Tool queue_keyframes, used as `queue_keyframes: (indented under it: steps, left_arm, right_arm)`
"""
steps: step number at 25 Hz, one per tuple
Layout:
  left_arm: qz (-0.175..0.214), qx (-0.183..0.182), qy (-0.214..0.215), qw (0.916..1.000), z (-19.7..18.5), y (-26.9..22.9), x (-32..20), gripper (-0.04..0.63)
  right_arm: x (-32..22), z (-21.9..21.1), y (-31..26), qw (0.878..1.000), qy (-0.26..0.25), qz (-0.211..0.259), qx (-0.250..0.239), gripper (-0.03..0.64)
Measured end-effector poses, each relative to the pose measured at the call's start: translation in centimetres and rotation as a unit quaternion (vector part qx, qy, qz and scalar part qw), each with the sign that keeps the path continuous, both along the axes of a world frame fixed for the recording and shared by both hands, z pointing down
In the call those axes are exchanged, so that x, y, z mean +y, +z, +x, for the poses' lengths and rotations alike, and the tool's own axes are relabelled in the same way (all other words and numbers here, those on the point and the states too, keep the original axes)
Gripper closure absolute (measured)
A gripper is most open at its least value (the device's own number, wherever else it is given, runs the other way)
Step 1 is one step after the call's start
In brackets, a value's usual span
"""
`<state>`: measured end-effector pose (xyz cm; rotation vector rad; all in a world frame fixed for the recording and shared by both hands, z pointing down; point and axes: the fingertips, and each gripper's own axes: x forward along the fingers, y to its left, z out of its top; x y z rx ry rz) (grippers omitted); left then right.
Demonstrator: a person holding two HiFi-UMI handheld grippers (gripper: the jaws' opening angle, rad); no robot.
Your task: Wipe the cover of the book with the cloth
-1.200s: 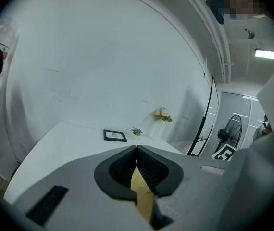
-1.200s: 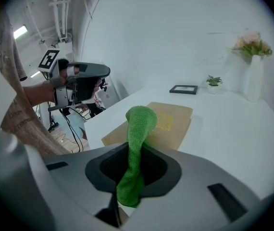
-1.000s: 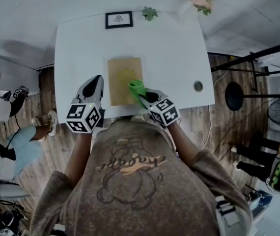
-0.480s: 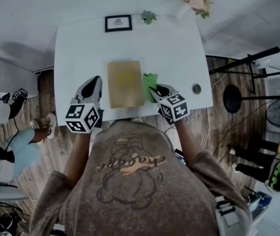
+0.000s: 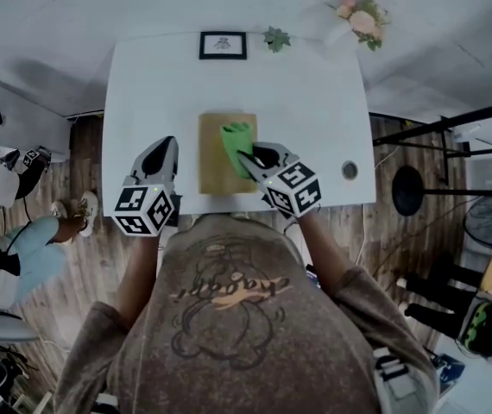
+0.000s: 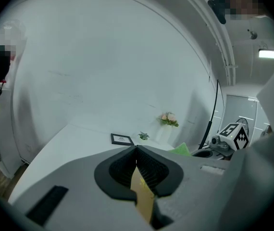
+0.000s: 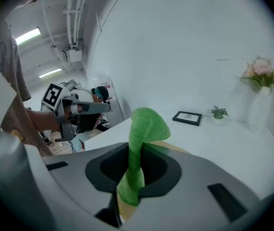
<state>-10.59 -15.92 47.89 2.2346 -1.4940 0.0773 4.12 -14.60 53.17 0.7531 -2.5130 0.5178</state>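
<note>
Head view: on the white table (image 5: 142,84) the flat tan rectangular book (image 5: 214,164) lies before the person, its long axis pointing away toward the small black-framed picture (image 5: 223,45). The green fluffy cloth (image 5: 236,136) lies on its right half, at the right gripper (image 5: 250,156). The left gripper (image 5: 165,147) is just left of the book.

Left gripper view: its jaws are pressed together.

Right gripper view: the jaws clamp the cloth, which stands up folded. Far right, a white vase (image 7: 256,114) holds pink flowers (image 7: 262,76); a small white pot (image 7: 217,121) holds a green plant.

There is one table (image 5: 315,119), one book (image 5: 216,166), one cloth (image 5: 235,136), one picture frame (image 5: 223,45), one plant (image 5: 275,38) and one vase of flowers (image 5: 362,17). The grippers number two: the left gripper (image 5: 168,142) and the right gripper (image 5: 246,155).
</note>
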Motion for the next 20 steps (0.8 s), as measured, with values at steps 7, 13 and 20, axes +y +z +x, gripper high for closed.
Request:
queue_keyframes:
  steps: [7,13,20]
  left_arm:
    - [-0.003,-0.001,-0.042,0.9991,-3.2,0.2,1.0,0.592]
    - [-0.008,0.001,-0.07,0.9975,-5.5,0.7,1.8,0.592]
    - [-0.011,0.001,-0.09,0.9959,-6.9,1.1,2.3,0.592]
  right_arm:
    - [2.2,-5.1,2.4,0.997,-0.069,-0.021,0.012,0.555]
    - [4.3,-8.2,5.2,0.991,-0.122,-0.043,0.034,0.555]
    - [5.4,-9.3,8.8,0.982,-0.159,-0.063,0.084,0.555]
